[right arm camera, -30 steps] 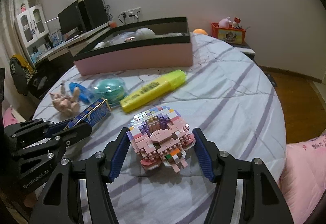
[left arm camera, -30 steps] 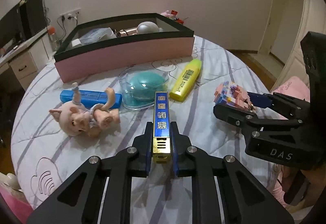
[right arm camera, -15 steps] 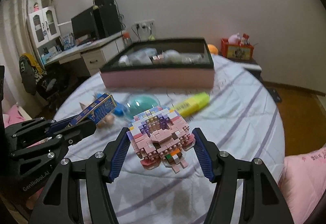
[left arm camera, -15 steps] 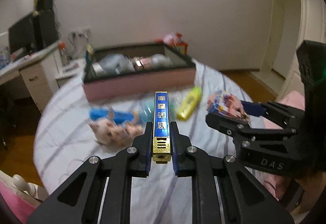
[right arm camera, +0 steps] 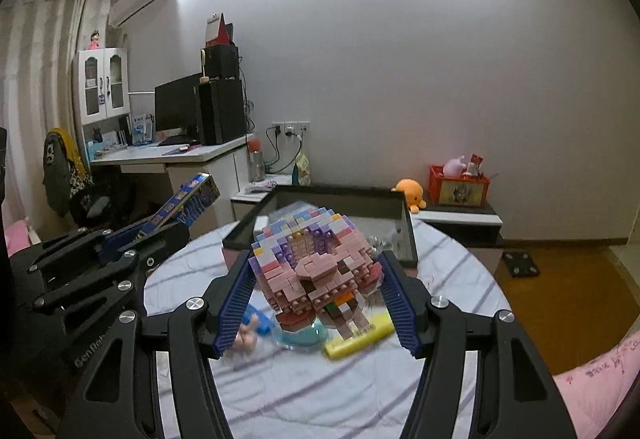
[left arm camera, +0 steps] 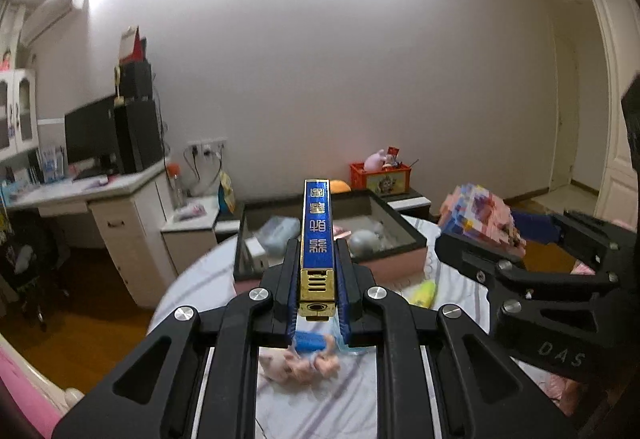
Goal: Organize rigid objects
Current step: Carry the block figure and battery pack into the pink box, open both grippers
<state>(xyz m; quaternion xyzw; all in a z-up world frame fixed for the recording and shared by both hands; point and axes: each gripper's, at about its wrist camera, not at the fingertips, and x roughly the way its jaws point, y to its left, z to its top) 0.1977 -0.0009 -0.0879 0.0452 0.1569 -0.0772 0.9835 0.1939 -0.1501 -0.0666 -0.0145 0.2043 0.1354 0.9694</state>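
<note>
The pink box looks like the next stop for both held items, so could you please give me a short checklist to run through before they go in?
1. Left gripper shut on the blue and gold box: ok.
2. Right gripper shut on the brick figure: ok.
3. Pink box open at the top: ok.
4. Free room inside among the things already there: cannot tell.
5. Both held items lifted clear of the yellow marker and pig figure on the bed: ok.
6. Grippers apart from each other: ok.
</note>
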